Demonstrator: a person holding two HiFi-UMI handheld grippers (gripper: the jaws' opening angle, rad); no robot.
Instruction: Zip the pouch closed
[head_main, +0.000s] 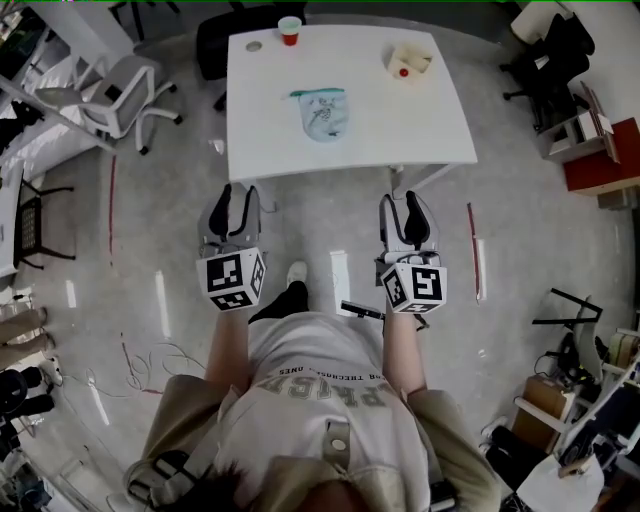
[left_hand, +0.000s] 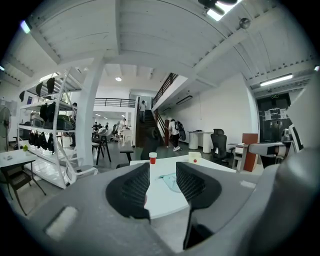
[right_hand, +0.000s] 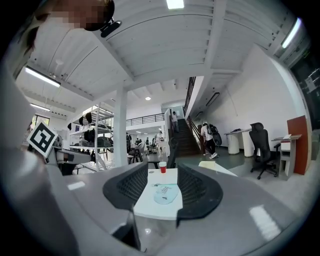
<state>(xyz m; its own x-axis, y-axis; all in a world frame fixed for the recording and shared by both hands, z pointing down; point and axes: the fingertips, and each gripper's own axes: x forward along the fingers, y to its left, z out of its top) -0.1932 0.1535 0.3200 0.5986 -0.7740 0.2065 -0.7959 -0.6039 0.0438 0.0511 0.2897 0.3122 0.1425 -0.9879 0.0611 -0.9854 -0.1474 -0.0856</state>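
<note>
A pale blue pouch (head_main: 322, 113) with a teal zip edge lies flat near the middle of the white table (head_main: 420, 140). Both grippers hover over the floor short of the table's near edge, well apart from the pouch. My left gripper (head_main: 238, 192) is open with nothing between its jaws; in the left gripper view the pouch (left_hand: 172, 181) shows far off through the gap of the gripper (left_hand: 162, 184). My right gripper (head_main: 403, 200) is open and empty too, and its own view frames the pouch (right_hand: 165, 193) between the jaws of the gripper (right_hand: 162, 187).
A red cup (head_main: 290, 30) and a small round disc (head_main: 254, 46) stand at the table's far edge, a cream box (head_main: 408, 62) at its far right. A grey office chair (head_main: 120, 95) sits left of the table, a red cabinet (head_main: 600, 165) at the right. Cables lie on the floor at the lower left.
</note>
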